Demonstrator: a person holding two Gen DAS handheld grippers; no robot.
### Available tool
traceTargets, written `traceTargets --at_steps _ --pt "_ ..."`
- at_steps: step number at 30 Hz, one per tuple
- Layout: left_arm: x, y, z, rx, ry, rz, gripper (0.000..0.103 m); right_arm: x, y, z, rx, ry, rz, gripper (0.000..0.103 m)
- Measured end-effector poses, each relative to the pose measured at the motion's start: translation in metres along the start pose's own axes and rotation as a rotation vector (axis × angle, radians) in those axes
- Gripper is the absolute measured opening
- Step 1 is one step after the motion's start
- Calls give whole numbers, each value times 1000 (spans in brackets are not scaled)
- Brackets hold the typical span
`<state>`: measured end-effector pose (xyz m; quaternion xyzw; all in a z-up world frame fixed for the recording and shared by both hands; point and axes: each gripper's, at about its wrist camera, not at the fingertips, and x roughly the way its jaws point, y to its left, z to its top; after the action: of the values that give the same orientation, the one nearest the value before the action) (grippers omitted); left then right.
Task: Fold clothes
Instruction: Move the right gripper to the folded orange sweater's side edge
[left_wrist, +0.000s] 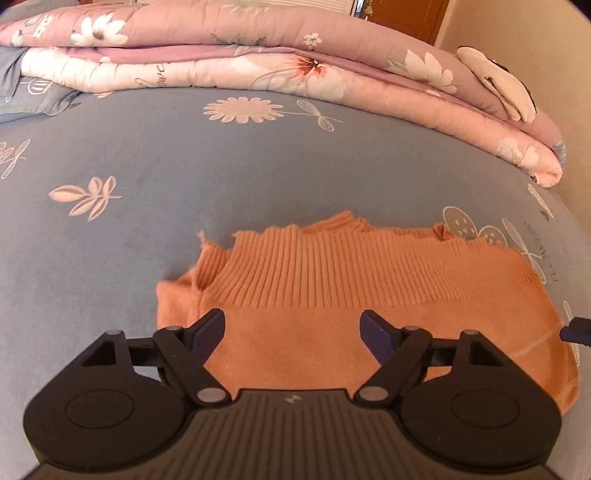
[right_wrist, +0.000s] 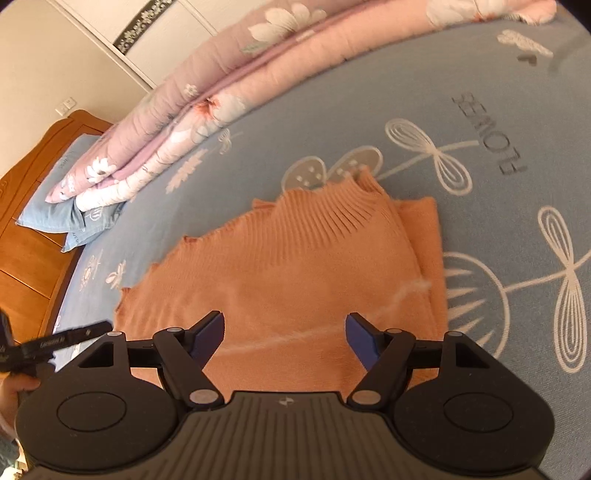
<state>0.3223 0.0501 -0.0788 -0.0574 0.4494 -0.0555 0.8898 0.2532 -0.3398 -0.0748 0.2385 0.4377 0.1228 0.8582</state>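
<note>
The sweater (left_wrist: 332, 325) is plain orange, ribbed along one band. The sheet (left_wrist: 184, 177) is blue-grey with white flowers, leaves and the word FLOWER. The quilt (left_wrist: 258, 62) is pink and mauve — white and coral blossoms. The headboard (right_wrist: 33, 206) is honey-brown wood; the pillow (right_wrist: 55, 206) pale blue. Grippers — black, with dark blue pads (right_wrist: 210, 334).
</note>
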Motion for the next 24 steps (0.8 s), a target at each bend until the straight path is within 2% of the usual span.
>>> traceTargets --at_steps 5,8,12,15,17,21,24 --pt "39 6 12 11 42 -3 81 10 20 13 -59 -55 -11 77" --pt "53 13 10 26 79 14 81 32 20 22 -91 -49 -4 77" --pt "53 18 7 75 97 8 81 52 3 32 -91 -35 -81 77" --pt "52 23 8 73 101 -3 81 51 -22 38 -30 -24 -175 73" --pt "43 22 11 72 97 9 80 42 -23 40 -3 -18 -186 74" --pt "-6 24 13 80 31 22 82 22 28 29 -183 0 -179 76" --pt "-33 46 0 -34 70 66 84 25 82 3 -353 52 -133 77"
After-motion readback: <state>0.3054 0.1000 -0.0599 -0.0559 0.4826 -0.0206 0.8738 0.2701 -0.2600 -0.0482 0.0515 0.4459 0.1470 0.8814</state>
